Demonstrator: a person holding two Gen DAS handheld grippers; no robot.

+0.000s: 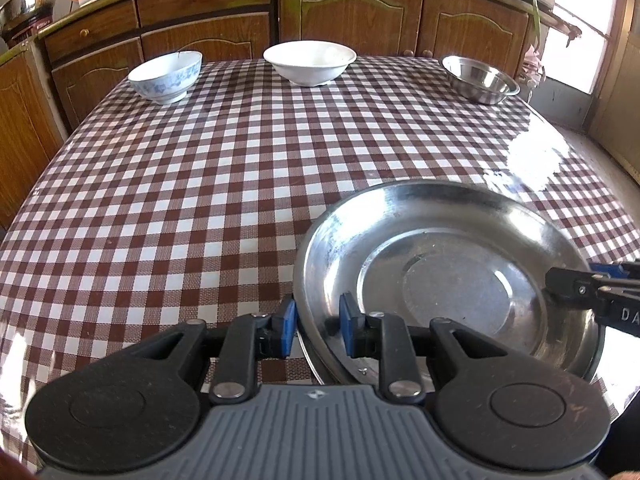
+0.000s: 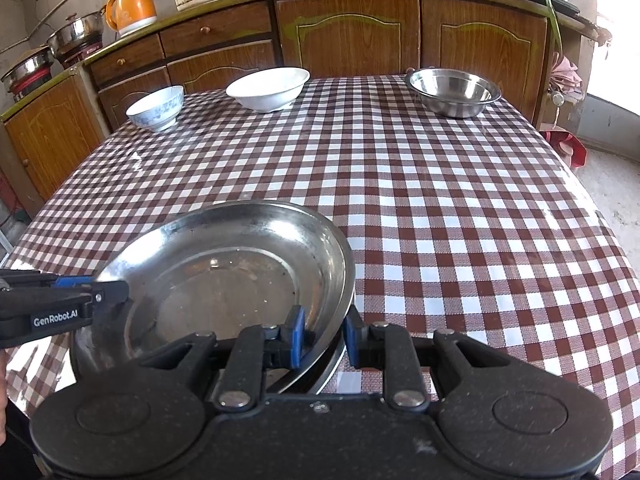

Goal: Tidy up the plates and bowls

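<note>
Nearest, a wide shallow steel plate [image 1: 448, 276] with a dull, scuffed sheen sits at the near edge of the worktop [image 1: 200, 184], seemingly on another steel rim just under it. The left hand-held gripper [image 1: 318, 328] pinches the plate's left rim between narrow blue pads; the right hand-held gripper [image 2: 323, 334] pinches the opposite rim the same way (each shows as a black arm in the other's view). The worktop wears a glossy brown-and-white checked cloth, bare across its whole middle. Along the far edge, well apart, stand a blue-patterned china bowl [image 1: 166, 76], a plain white bowl [image 1: 310, 62] and a small steel bowl [image 1: 480, 80]. Behind run wooden cabinets [image 1: 352, 12] carrying an orange kettle [image 2: 130, 6].
</note>
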